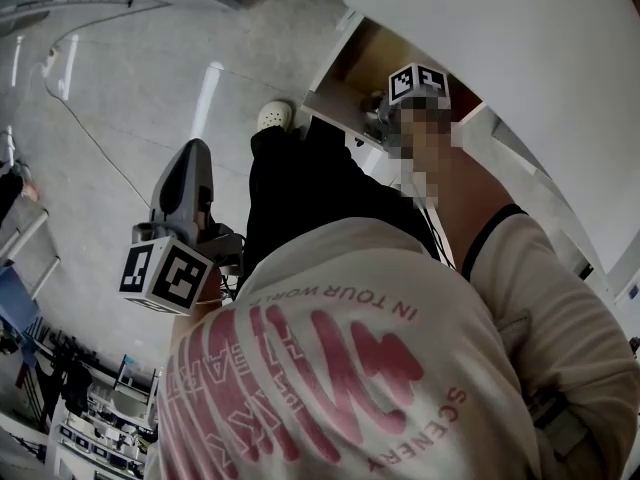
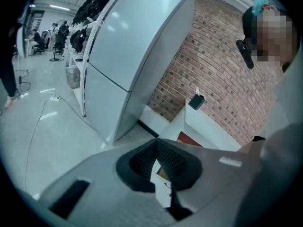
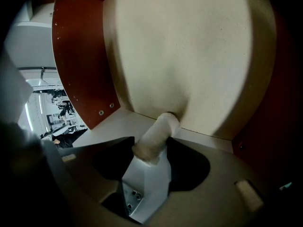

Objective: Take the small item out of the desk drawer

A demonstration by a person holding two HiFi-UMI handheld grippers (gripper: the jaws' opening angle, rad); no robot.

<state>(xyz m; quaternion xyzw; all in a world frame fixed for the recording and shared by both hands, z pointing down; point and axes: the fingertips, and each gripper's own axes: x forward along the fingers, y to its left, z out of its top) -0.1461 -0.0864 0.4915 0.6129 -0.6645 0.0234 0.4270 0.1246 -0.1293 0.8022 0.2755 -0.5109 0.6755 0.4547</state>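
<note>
Right gripper view first: what sits between the jaws?

A small pale cylinder (image 3: pixel 158 129). The right gripper (image 3: pixel 151 150) has its jaws closed on the near end, one dark pad against each side.

And the far end?

It points away from the gripper and touches the beige back panel (image 3: pixel 184 56), just where that panel meets the pale floor of the drawer (image 3: pixel 75 56). So the cylinder is inside the drawer, gripped but not out of it.

What does the drawer look like from there?

Red-brown side walls with a few screw heads on the left one, and the beige panel filling most of the picture.

Does the head view agree?

Yes. That gripper's marker cube (image 1: pixel 415 83) shows at the mouth of the brown opening under the white tabletop (image 1: pixel 520 58). The person is bent far over, and a pale shirt (image 1: pixel 380 368) with pink print fills the lower half.

And the left gripper (image 2: pixel 155 148)?

Its ribbed black pads (image 2: pixel 168 160) meet at the tips, so the jaws are together, with nothing gripped between them. It points toward a brick wall (image 2: pixel 213 70) and a tall white unit (image 2: pixel 128 46).

Where is it held?

Over the shiny grey floor (image 1: pixel 120 98), at the person's left, well apart from the drawer.
</note>
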